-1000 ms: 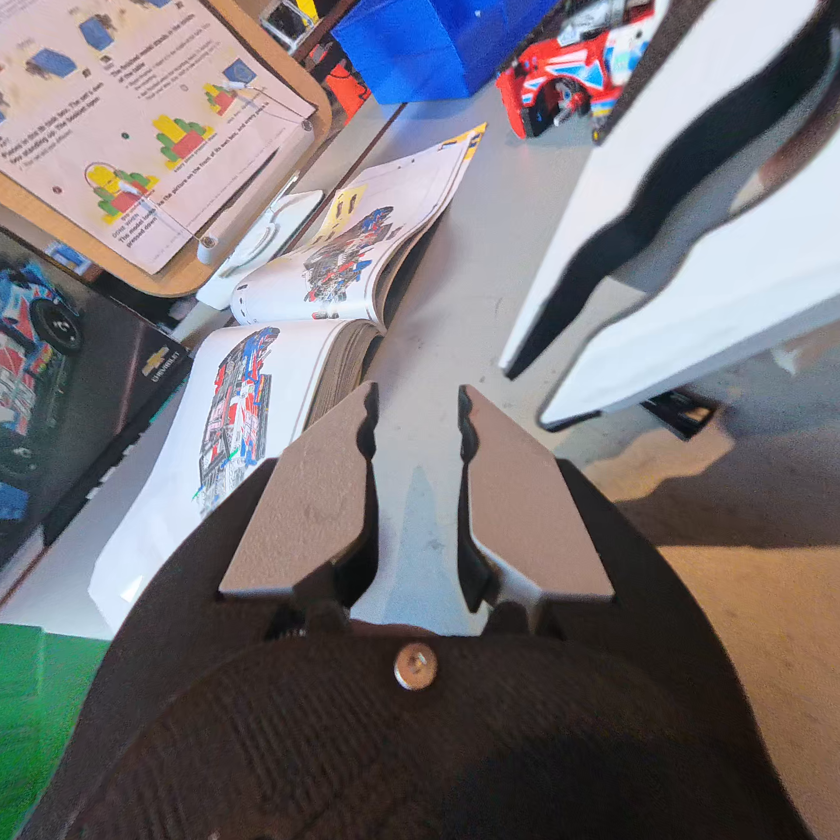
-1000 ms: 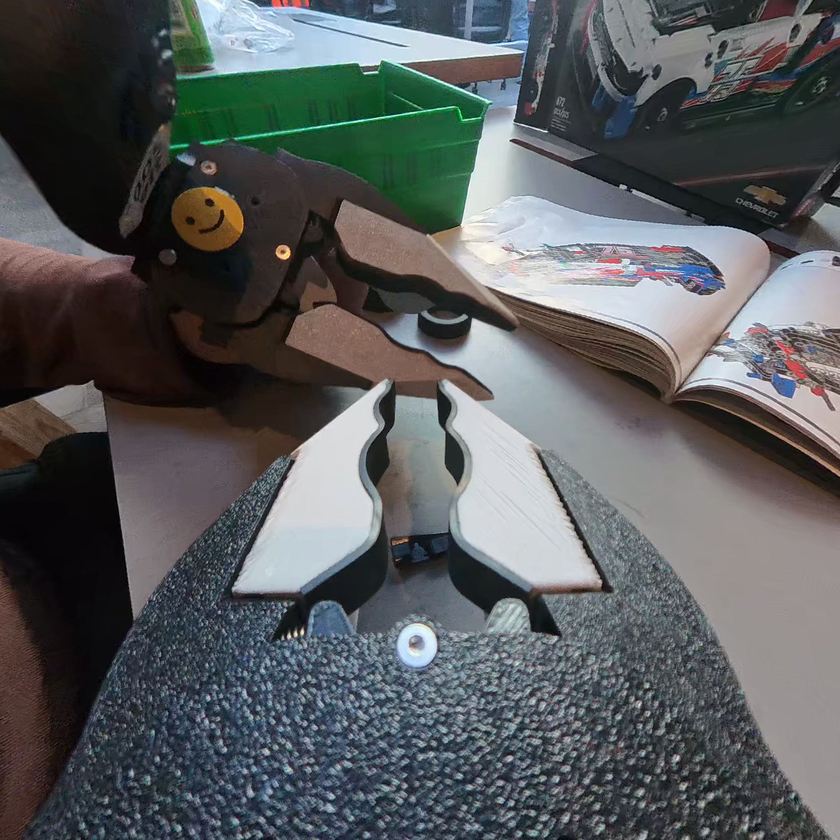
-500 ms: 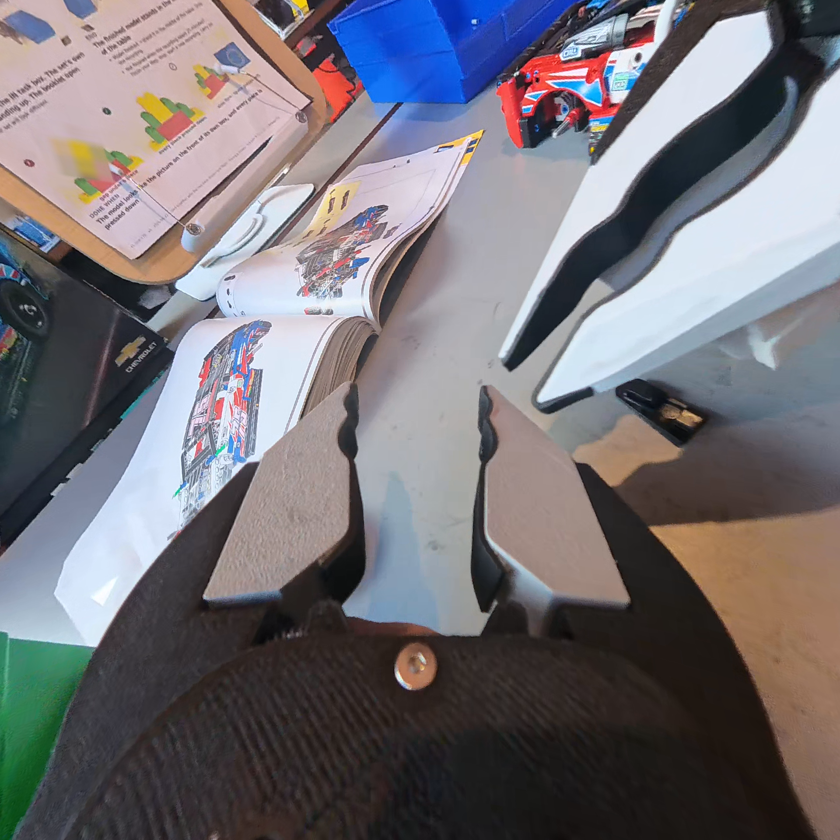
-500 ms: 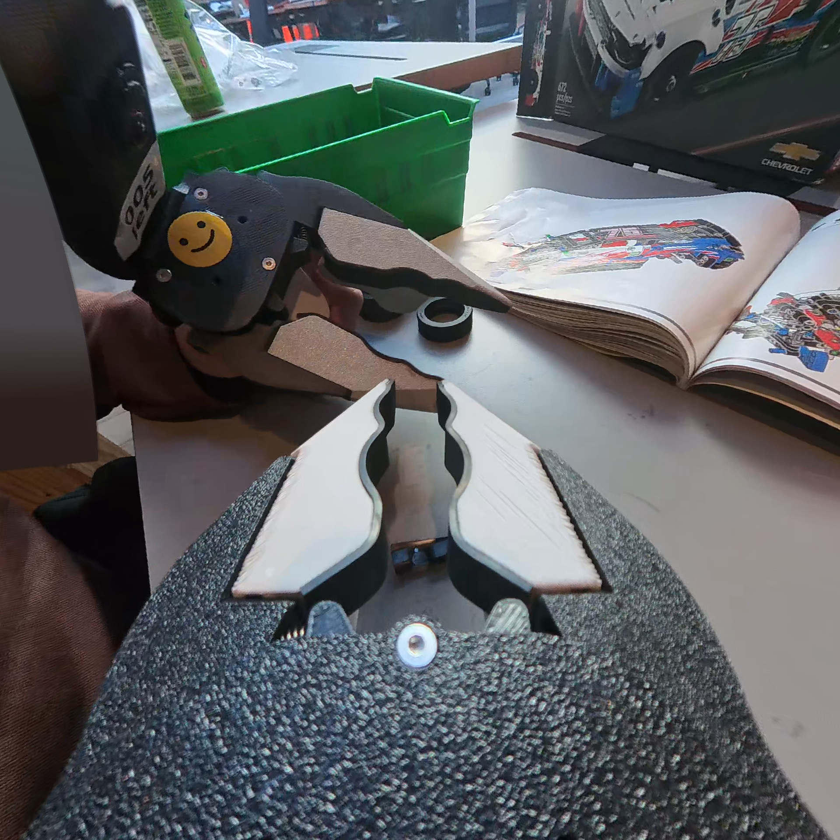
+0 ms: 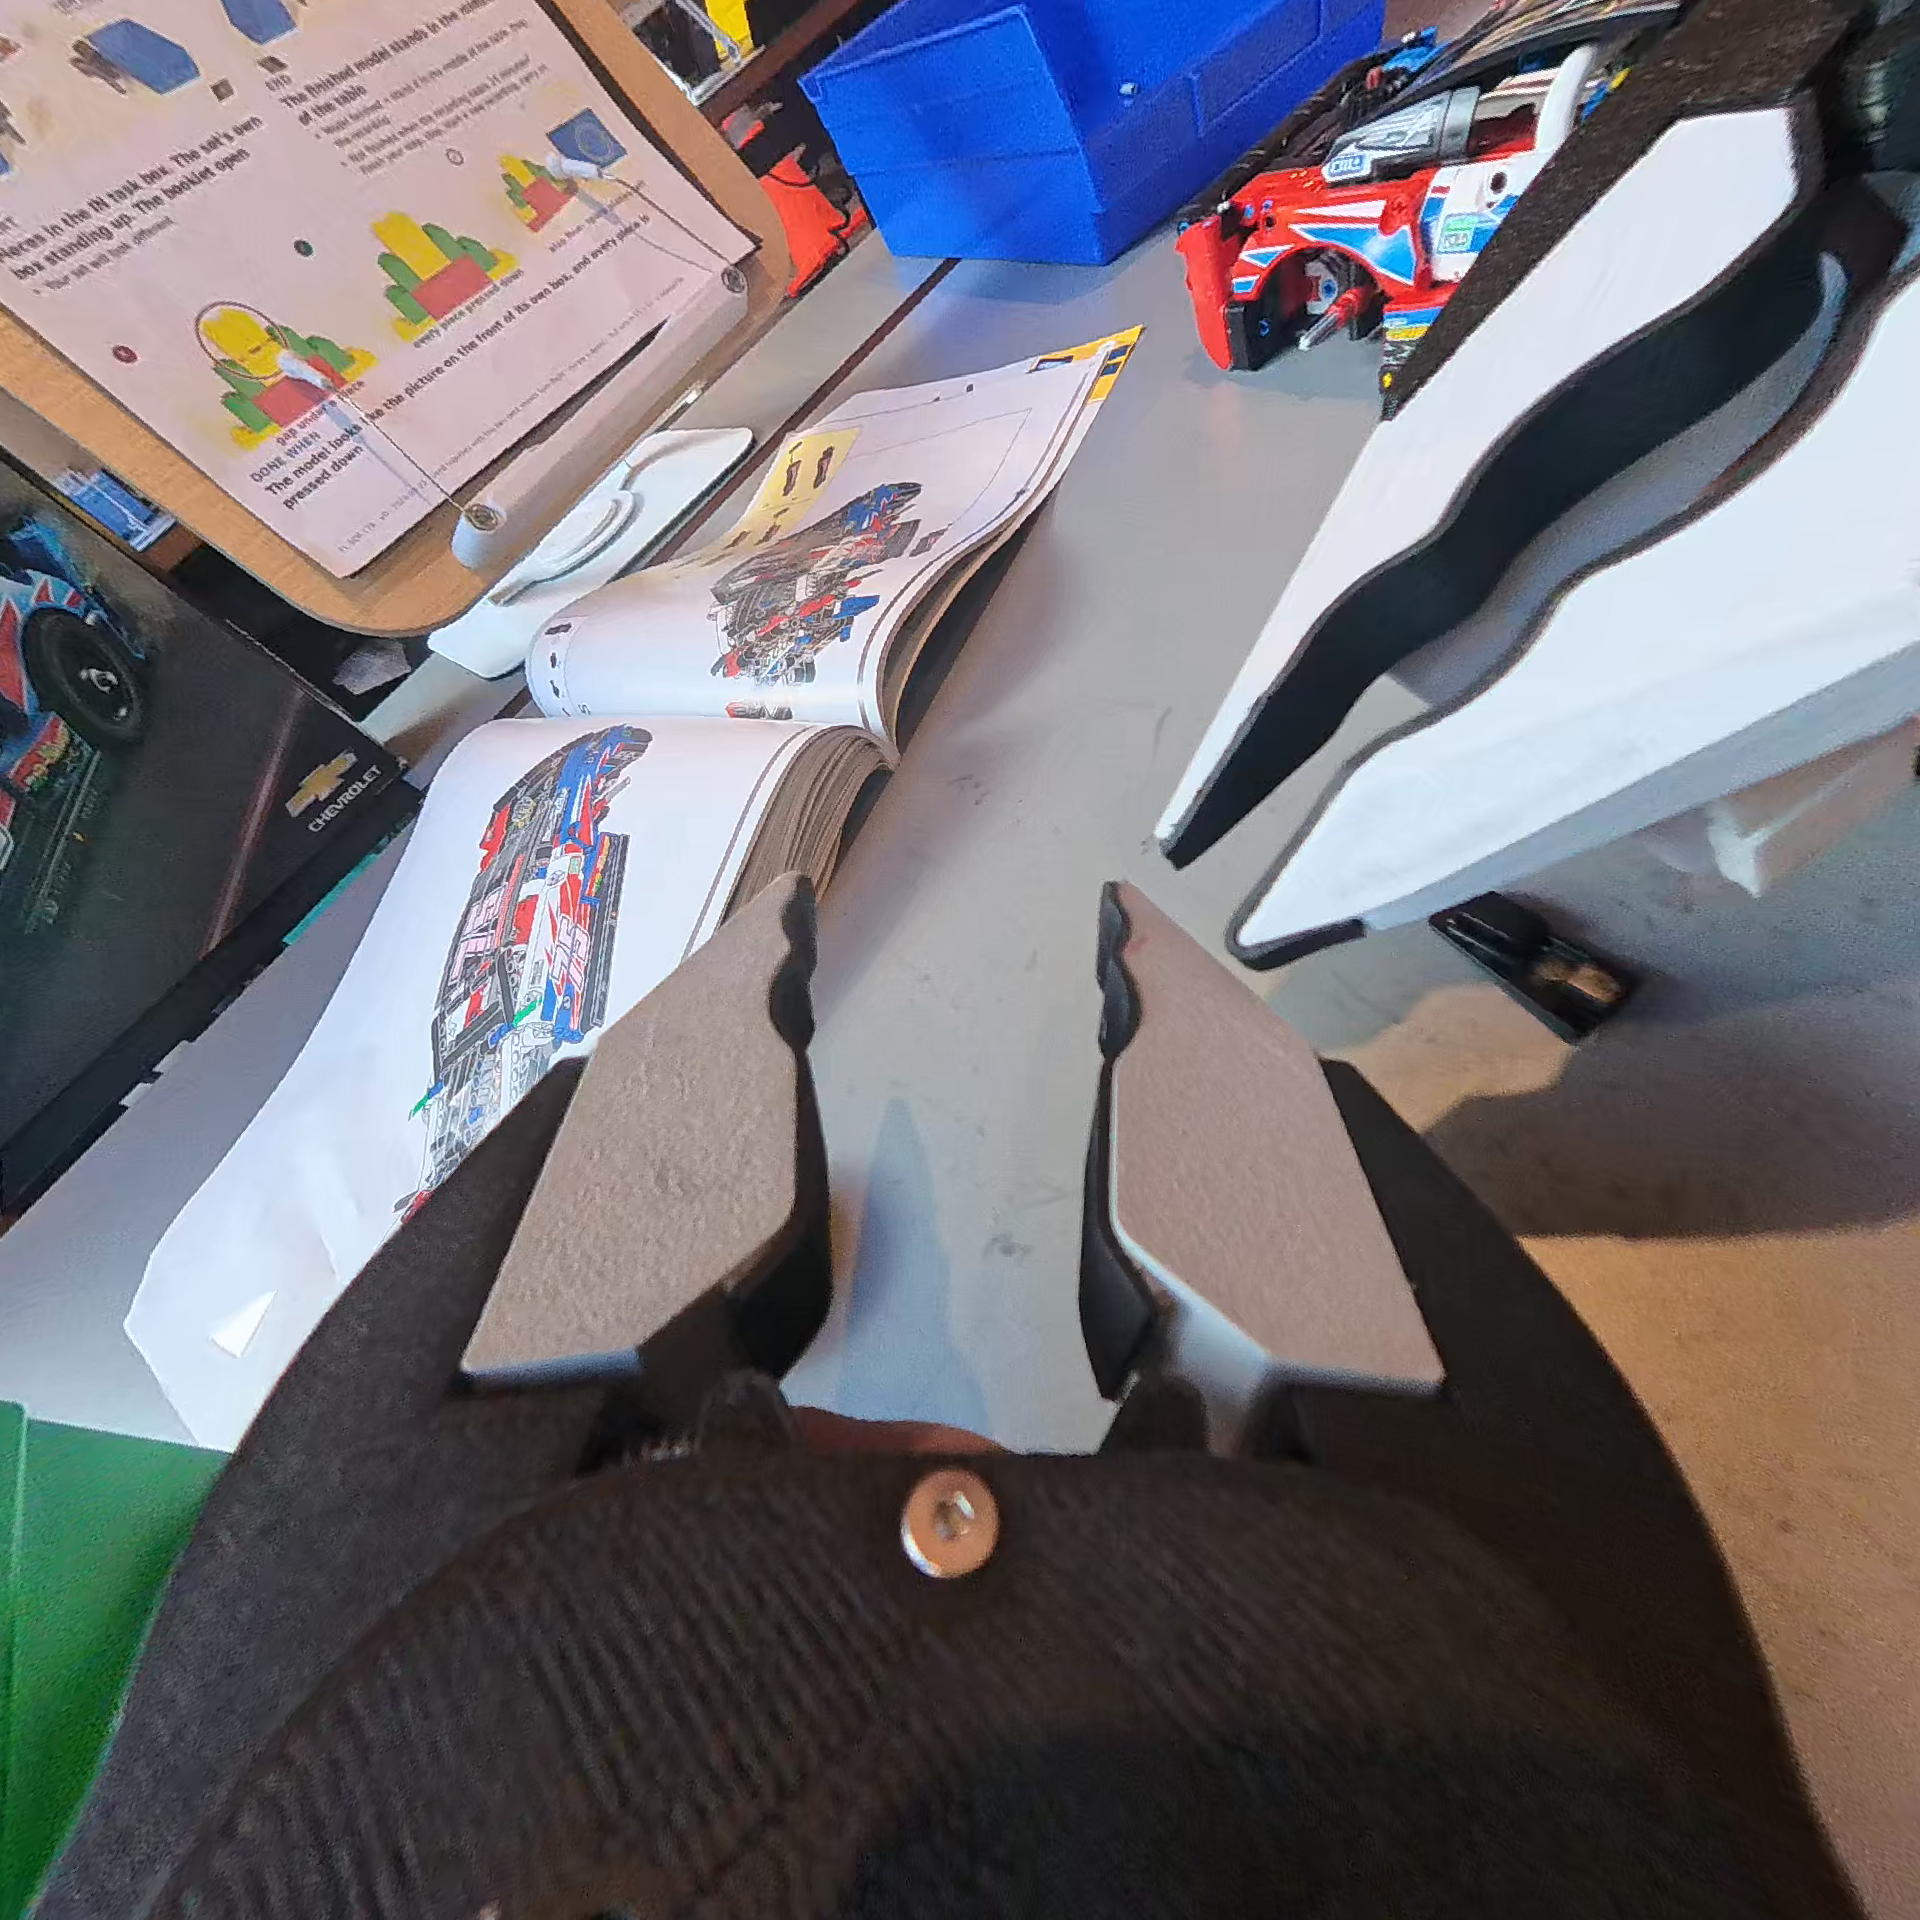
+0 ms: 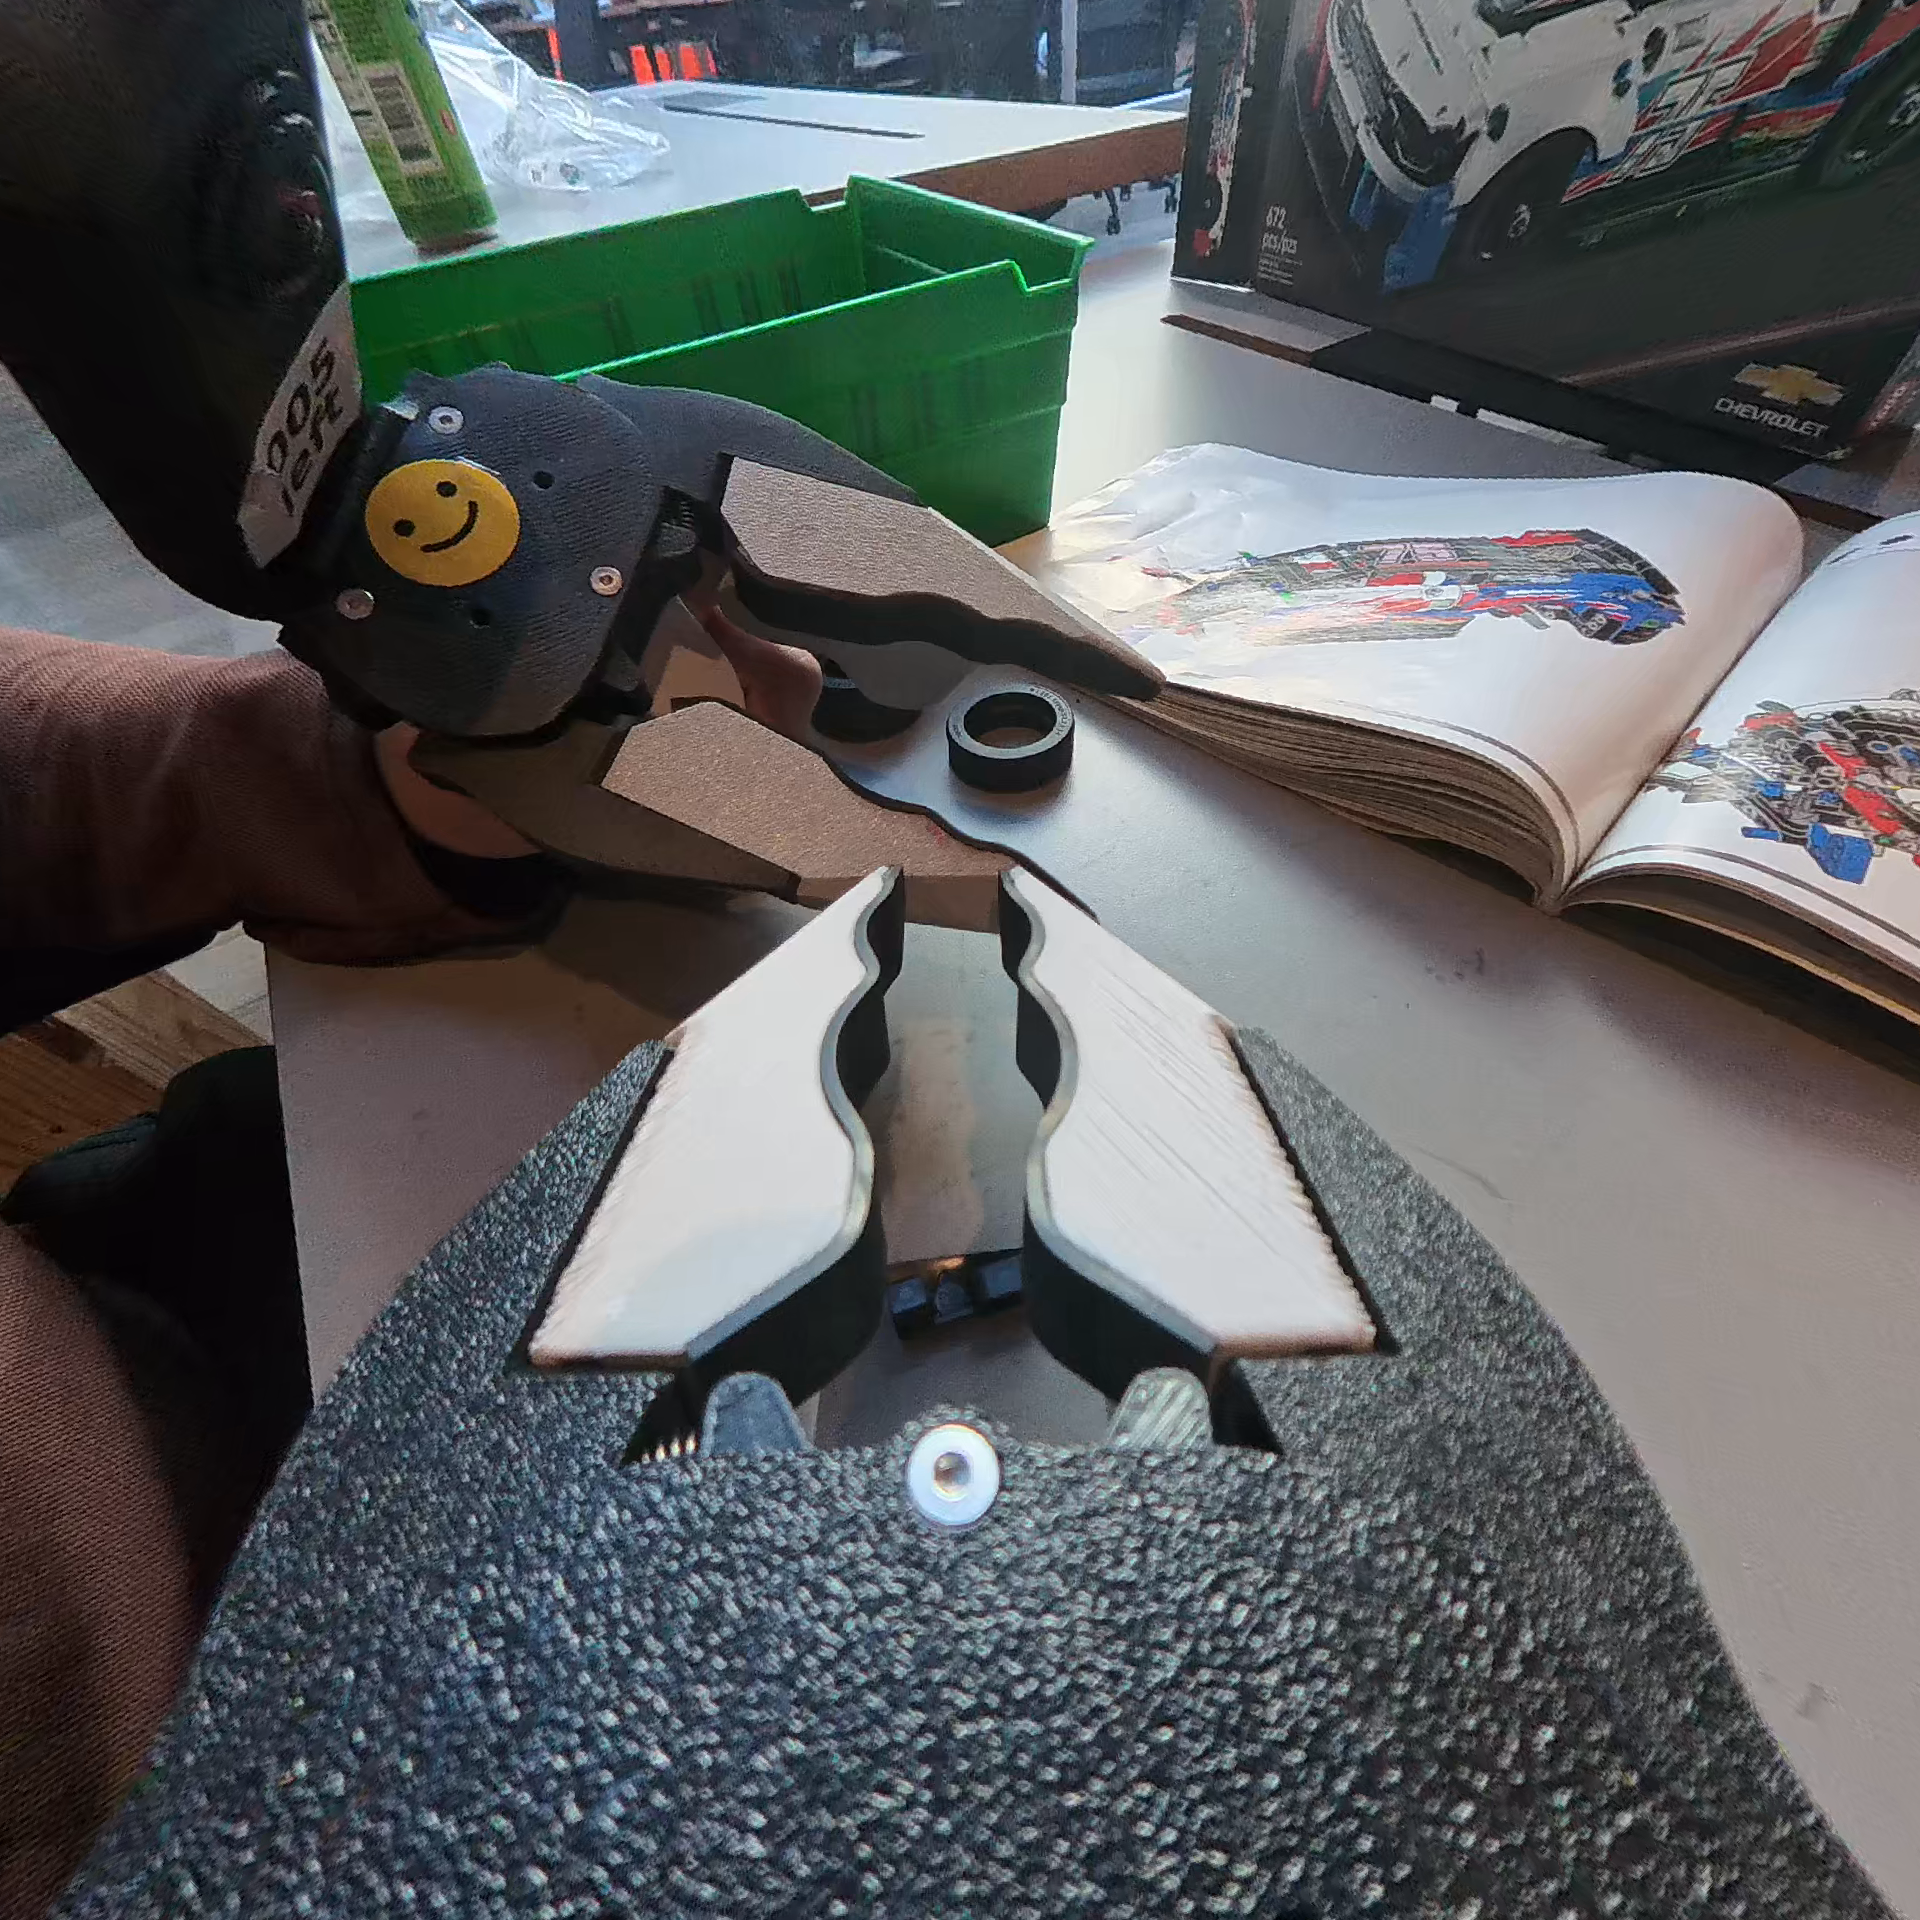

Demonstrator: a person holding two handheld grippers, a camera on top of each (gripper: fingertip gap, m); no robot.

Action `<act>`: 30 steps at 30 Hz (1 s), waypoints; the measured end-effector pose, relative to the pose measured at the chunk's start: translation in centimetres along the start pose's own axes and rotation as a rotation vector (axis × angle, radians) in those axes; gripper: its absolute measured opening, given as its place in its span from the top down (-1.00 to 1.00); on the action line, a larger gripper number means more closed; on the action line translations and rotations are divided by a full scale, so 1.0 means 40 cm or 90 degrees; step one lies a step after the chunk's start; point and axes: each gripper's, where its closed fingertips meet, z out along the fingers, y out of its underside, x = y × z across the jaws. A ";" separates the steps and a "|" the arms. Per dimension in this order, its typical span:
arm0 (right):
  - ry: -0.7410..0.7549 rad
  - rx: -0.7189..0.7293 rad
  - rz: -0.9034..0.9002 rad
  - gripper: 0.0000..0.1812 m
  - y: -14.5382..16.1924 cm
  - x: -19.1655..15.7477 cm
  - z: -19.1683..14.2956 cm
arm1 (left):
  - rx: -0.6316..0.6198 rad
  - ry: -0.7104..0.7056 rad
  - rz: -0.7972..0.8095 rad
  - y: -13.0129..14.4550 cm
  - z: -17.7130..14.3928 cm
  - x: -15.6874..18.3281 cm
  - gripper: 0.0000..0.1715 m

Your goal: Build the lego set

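Note:
My left gripper [image 5: 956, 914] has grey fingers, is open and empty, and hovers low over the grey table [image 5: 1039, 644]. In the right wrist view it [image 6: 1081, 779] straddles a black tyre ring [image 6: 1008, 743] that lies on the table; a second black ring [image 6: 852, 707] is partly hidden behind its fingers. My right gripper [image 6: 948, 883], with white fingers, is open with a narrow gap and holds nothing. A small black lego piece [image 6: 951, 1299] lies on the table beneath it, also seen in the left wrist view [image 5: 1527, 961]. The red lego car [image 5: 1340, 260] stands at the back.
An open instruction booklet [image 5: 727, 675] lies left of the grippers. A green bin [image 6: 831, 343] and a green bottle [image 6: 405, 125] stand behind the left gripper. The dark lego box [image 6: 1558, 208], a blue bin [image 5: 1039, 114] and an instruction board [image 5: 312, 208] line the table's far side. The small black lego piece [image 6: 951, 1299] is about 8 cm from both grippers' fingertips. It turns up in the left wrist view [image 5: 1561, 947] as well.
My left gripper's jaws have opened wider and the tyre ring now shows fully between them. The right gripper's gap is unchanged.

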 end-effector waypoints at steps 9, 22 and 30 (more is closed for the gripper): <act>-0.003 0.000 -0.012 0.80 0.000 -0.006 0.000 | -0.004 0.000 0.003 0.002 0.002 0.001 0.41; -0.010 0.002 -0.013 0.80 -0.001 -0.011 -0.001 | -0.008 -0.004 0.018 0.003 0.003 0.006 0.42; -0.012 -0.003 -0.006 0.80 0.002 -0.009 0.001 | -0.008 0.000 0.024 0.003 0.002 0.010 0.42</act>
